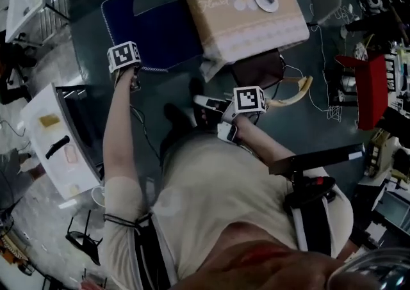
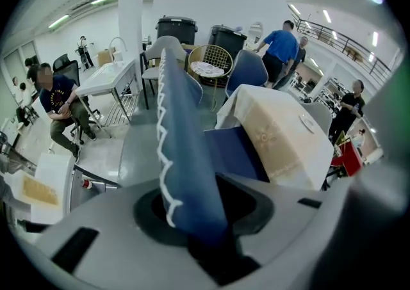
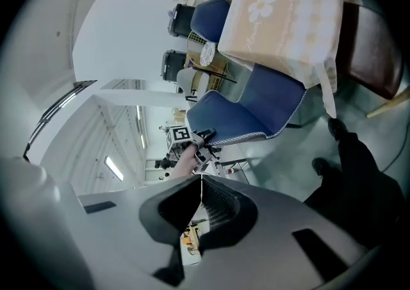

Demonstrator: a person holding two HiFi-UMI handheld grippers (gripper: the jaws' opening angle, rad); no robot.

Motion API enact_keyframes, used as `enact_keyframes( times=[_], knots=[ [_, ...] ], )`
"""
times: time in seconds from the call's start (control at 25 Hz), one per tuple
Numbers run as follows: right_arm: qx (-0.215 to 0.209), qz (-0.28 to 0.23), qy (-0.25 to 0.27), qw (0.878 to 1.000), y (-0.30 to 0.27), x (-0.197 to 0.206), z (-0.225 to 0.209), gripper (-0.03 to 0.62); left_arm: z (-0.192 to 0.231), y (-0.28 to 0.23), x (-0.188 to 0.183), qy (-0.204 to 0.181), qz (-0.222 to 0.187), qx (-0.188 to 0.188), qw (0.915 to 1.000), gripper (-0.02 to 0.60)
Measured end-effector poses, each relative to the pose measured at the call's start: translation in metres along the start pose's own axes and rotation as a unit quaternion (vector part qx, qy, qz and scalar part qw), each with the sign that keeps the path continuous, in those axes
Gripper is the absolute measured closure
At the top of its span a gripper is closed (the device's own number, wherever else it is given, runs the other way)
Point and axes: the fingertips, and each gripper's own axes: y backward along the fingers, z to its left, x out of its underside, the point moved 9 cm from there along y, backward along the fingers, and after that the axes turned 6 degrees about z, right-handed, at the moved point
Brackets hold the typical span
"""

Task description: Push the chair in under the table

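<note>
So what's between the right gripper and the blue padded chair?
Just bare grey floor and the beige tablecloth's hanging corner, in the head view.

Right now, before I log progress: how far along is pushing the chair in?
Done: the left gripper is clamped on the chair at its backrest. In hand: the chair's front edge meets the table, but most of the chair shows outside it. Left: push the chair further under. The right gripper is shut and empty.
</note>
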Motion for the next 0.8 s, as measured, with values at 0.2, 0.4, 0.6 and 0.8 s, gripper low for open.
enact_keyframes(
  times=[0.2,0.4,0.6,0.8],
  knots=[
    [-0.028,-0.036,0.049,0.998,0.017,0.000,0.006,0.582,0.005,0.001,0.000,-0.013,0.002,-0.036,0.9993,0.456],
    [-0.110,-0.054,0.131,0.984,0.022,0.001,0.036,0.582,0.007,0.004,0.004,-0.011,0.004,-0.046,0.9989,0.451],
    [-0.156,-0.047,0.174,0.971,0.041,0.009,0.055,0.583,0.009,0.012,0.009,-0.003,0.004,-0.070,0.9975,0.440],
    [-0.106,-0.065,0.191,0.974,0.091,0.005,0.033,0.582,-0.006,0.009,0.000,0.018,-0.026,-0.079,0.9964,0.426]
  ],
)
